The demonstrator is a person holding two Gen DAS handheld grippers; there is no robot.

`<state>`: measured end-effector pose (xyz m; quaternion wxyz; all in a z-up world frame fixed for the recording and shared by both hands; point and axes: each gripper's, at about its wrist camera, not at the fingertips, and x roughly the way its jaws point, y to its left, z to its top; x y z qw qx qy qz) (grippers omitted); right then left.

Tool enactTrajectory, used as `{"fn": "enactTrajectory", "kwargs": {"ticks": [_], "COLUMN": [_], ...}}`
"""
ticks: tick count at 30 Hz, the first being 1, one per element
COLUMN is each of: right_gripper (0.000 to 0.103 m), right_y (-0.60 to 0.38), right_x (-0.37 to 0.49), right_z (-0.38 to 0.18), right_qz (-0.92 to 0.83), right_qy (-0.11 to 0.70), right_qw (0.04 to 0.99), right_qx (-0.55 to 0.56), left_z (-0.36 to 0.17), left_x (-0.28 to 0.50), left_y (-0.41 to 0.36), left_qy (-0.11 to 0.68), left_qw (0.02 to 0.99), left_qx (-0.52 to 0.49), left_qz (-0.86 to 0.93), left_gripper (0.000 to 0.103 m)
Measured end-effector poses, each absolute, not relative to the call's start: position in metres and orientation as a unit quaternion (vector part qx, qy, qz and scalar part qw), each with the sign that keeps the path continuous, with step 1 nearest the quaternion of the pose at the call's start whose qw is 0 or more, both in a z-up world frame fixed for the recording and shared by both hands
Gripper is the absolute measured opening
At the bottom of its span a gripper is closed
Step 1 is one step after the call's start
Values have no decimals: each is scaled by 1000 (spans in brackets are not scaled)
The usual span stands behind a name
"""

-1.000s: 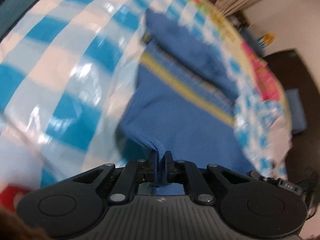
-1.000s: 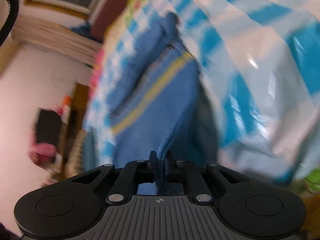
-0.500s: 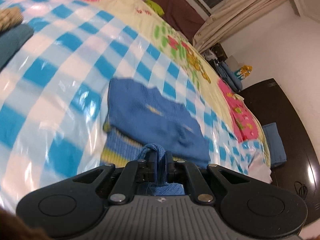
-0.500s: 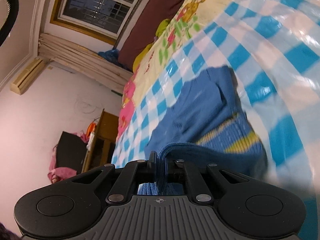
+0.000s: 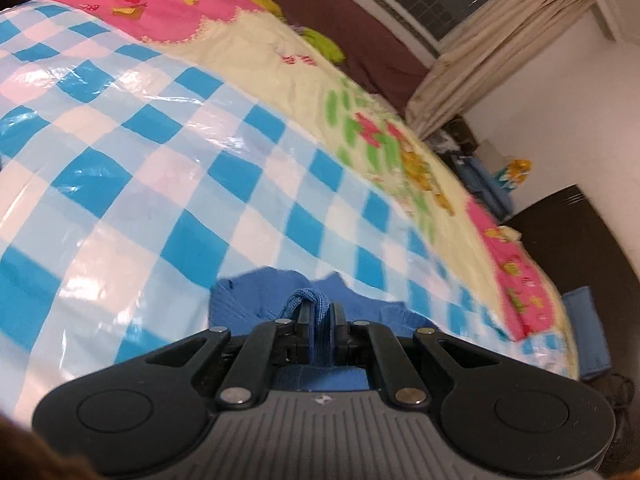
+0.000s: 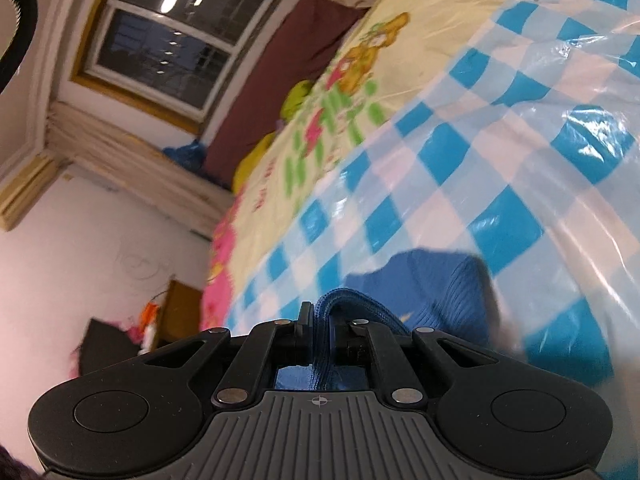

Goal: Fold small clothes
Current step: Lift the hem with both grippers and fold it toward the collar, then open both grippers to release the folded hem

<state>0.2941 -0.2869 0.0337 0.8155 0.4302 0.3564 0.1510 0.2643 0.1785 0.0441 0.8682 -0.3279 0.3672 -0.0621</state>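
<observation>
A small blue knit sweater (image 5: 256, 296) lies on a shiny blue-and-white checked sheet (image 5: 168, 184). My left gripper (image 5: 319, 312) is shut on a ribbed edge of the sweater, which bunches up between its jaws. In the right wrist view the same blue sweater (image 6: 448, 292) lies folded over on the checked sheet (image 6: 500, 152), and my right gripper (image 6: 322, 316) is shut on another ribbed edge of it. Most of the garment sits low in both views, partly hidden behind the gripper bodies.
Beyond the checked sheet spreads a cream, pink and green patterned bedcover (image 5: 360, 112). A dark headboard (image 6: 280, 68), a window (image 6: 160, 32) and curtains (image 5: 500, 40) stand behind. A dark cabinet (image 5: 560, 232) is at the bed's right side.
Both grippers have carried the sweater's hem forward over the garment. The yellow stripe and lower body are now covered, and only a short folded blue part shows ahead of the jaws.
</observation>
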Motion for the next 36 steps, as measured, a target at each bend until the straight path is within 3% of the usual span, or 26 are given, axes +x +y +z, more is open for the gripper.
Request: {"fn": "enactTrajectory", "kwargs": {"ticks": [13, 18, 20, 22, 23, 24, 28, 36], "right_gripper": [7, 14, 23, 43, 61, 70, 70, 69], "right_y": [-284, -287, -286, -285, -285, -285, -284, -258], "right_x": [341, 345, 346, 347, 346, 345, 335, 306], "right_z": [-13, -24, -20, -14, -10, -7, 6, 9], "right_qz": [65, 59, 70, 79, 83, 83, 88, 93], "right_qy": [385, 395, 390, 382, 375, 368, 356, 381], "right_qw": [825, 805, 805, 808, 812, 816, 832, 876], "right_qx": [407, 439, 442, 441, 440, 438, 416, 282], "left_z": [4, -3, 0, 4, 7, 9, 19, 14], "left_x": [293, 294, 292, 290, 289, 288, 278, 261], "left_y": [191, 194, 196, 199, 201, 203, 202, 151], "left_qy": [386, 398, 392, 385, 381, 376, 368, 396], "left_qw": [856, 845, 846, 848, 849, 850, 858, 890], "left_qx": [-344, -357, -360, -363, -366, -368, -357, -223], "left_qz": [-6, 3, 3, 9, 13, 16, 20, 25], "left_gripper": [11, 13, 19, 33, 40, 41, 41, 42]}}
